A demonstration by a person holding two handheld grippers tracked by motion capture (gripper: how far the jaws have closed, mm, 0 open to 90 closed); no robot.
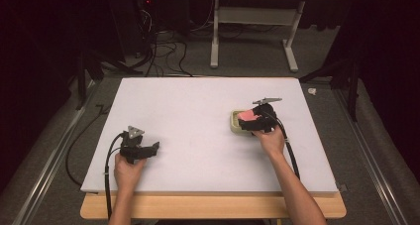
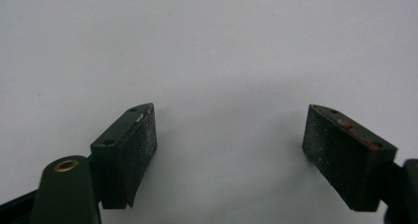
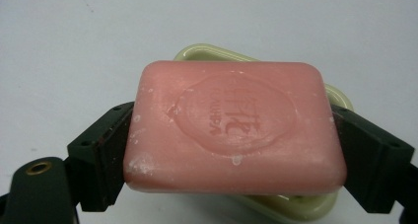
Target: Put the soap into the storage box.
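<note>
The right gripper was clamped on the pink soap bar, one jaw on each short end, so the bar's long axis ran straight across the gap. Directly beneath and just beyond the jaws sat the pale green soap dish, its length seemingly parallel to the bar. Well off to the side, the left gripper rested with jaws spread and nothing between them.

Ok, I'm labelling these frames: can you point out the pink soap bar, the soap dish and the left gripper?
pink soap bar (image 3: 234, 128): right gripper view, stamped top face.
soap dish (image 3: 212, 52): right gripper view, far rim.
left gripper (image 2: 229, 157): left gripper view, midway between its jaws.
</note>
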